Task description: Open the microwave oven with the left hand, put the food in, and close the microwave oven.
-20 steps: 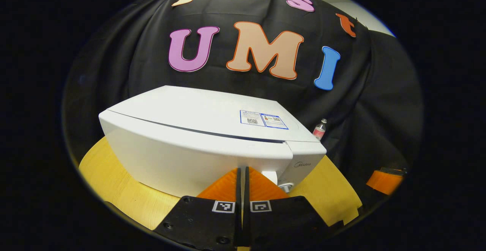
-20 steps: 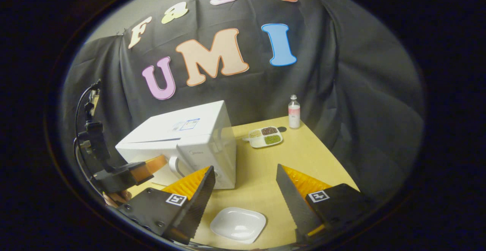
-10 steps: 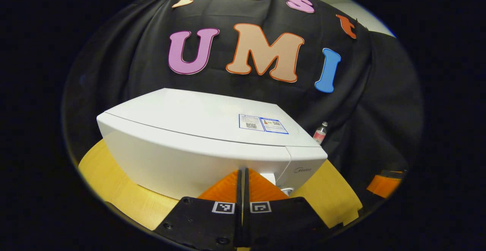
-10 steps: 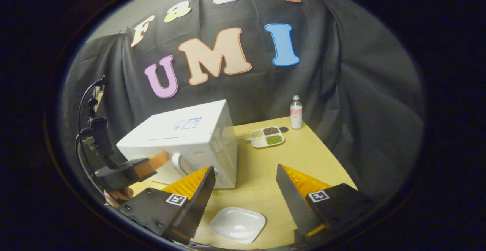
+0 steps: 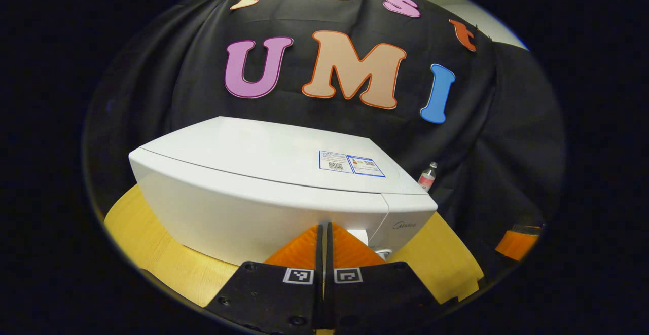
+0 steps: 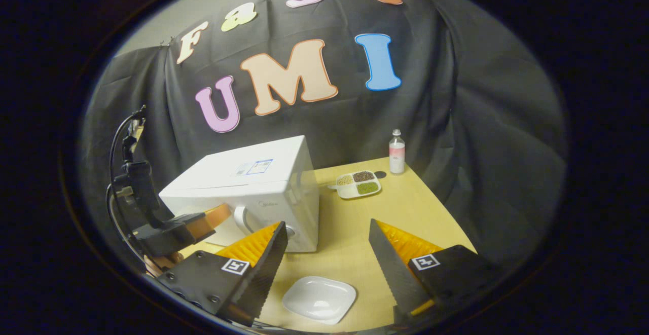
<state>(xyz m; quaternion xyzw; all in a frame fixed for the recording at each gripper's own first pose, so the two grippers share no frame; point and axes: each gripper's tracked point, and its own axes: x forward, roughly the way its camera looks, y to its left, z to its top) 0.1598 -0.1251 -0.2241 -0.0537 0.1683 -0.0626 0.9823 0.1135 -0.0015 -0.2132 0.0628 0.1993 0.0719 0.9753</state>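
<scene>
At lower centre of the left gripper view, left gripper (image 5: pixel 324 231) (fingers pressed together) sits against the white microwave (image 5: pixel 274 193); right gripper (image 6: pixel 327 246) spread apart above white dish (image 6: pixel 319 299).

Black draped cloth wall (image 6: pixel 481 122) behind a pale wooden table (image 6: pixel 405 213); dim light

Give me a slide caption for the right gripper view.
Open right gripper above a white dish; left gripper at the microwave handle.
</scene>
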